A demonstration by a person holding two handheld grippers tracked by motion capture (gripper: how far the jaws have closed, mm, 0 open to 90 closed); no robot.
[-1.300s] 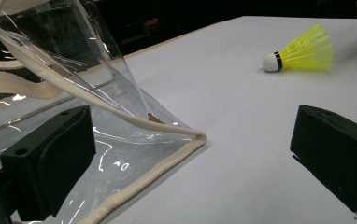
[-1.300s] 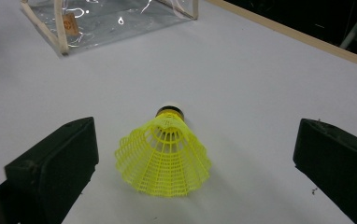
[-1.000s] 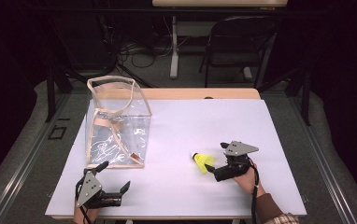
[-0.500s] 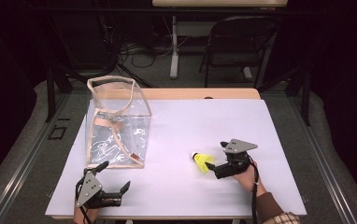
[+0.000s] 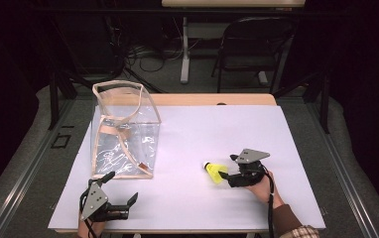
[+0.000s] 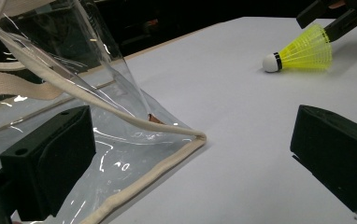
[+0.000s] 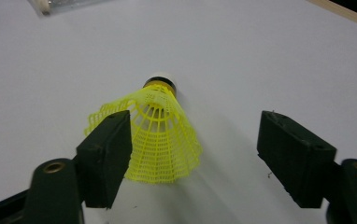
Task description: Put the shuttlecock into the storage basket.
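The right claw (image 5: 225, 172) has just been closing, its jaws on either side of the yellow shuttlecock (image 5: 215, 171); one jaw touches the mesh skirt while the other stands clear, so nothing is gripped. The shuttlecock lies on its side on the white bench (image 5: 217, 129), cork tip pointing away from the claw. The left claw (image 5: 123, 191) rests open near the bench's front edge, just beside the clear bag (image 5: 123, 131)

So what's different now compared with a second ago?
The right claw has crept a little toward the yellow shuttlecock and its jaws have just been closing around the skirt; one pad looks against it, the other is still clear. The shuttlecock still lies on the table. Left claw and clear bag unchanged.
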